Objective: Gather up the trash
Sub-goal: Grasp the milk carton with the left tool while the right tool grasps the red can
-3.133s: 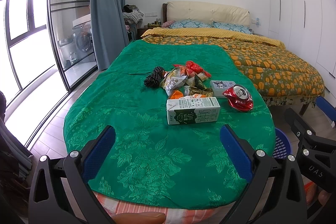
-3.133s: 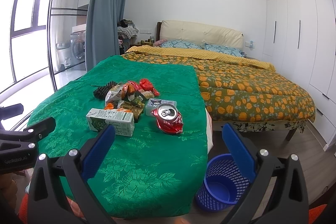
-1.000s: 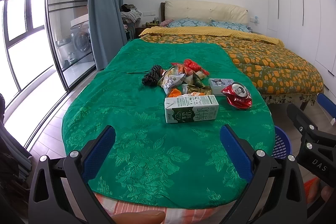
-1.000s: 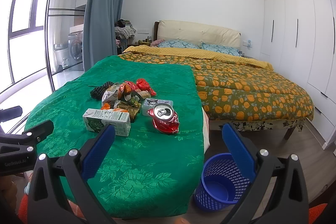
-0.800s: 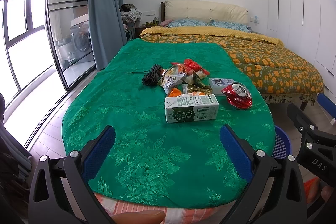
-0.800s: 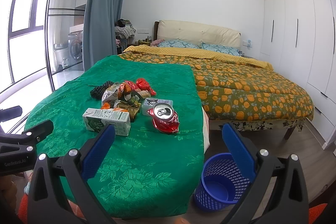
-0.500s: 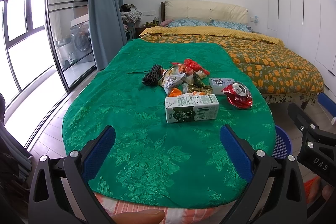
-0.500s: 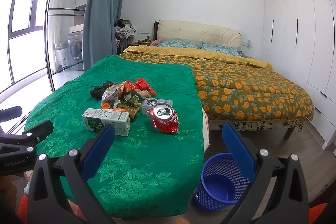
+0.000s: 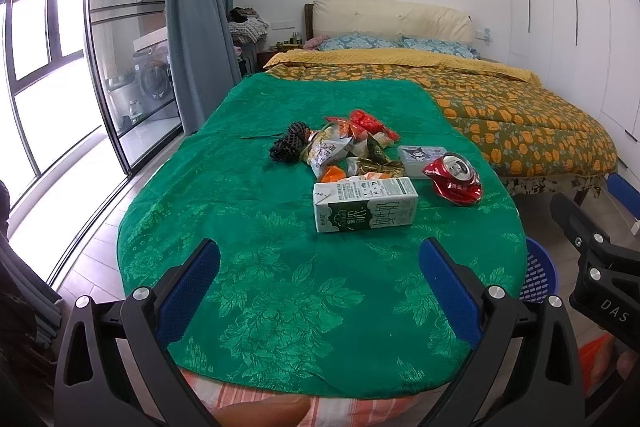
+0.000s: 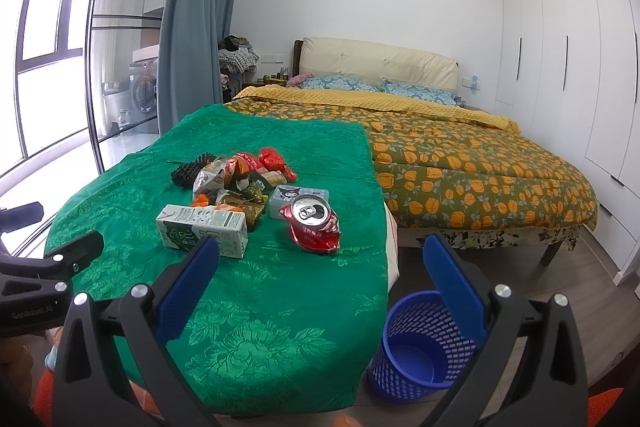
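On the green cloth point(image 9: 248, 227) lies a pile of trash: a green-and-white milk carton point(image 9: 365, 205) point(image 10: 202, 225) on its side, a crushed red can point(image 9: 454, 179) point(image 10: 314, 225), a small grey box point(image 9: 422, 155) point(image 10: 298, 198), crumpled snack wrappers point(image 9: 344, 151) point(image 10: 236, 175) and a black mesh piece point(image 9: 289, 142) point(image 10: 190, 171). My left gripper point(image 9: 318, 277) hangs open over the near end of the cloth, short of the carton. My right gripper point(image 10: 320, 277) is open too, holding nothing, above the cloth's right edge. A blue mesh basket point(image 10: 418, 341) point(image 9: 538, 273) stands on the floor at the right.
A bed point(image 10: 460, 155) with an orange-patterned cover lies behind and to the right. White wardrobes point(image 10: 572, 47) line the right wall. A grey curtain point(image 9: 198, 23) and glass sliding doors point(image 9: 112, 67) are at the left. Wooden floor point(image 10: 568, 279) runs between bed and basket.
Both grippers stay open and nearly still; the views shift only slightly. Nothing on the cloth has moved.
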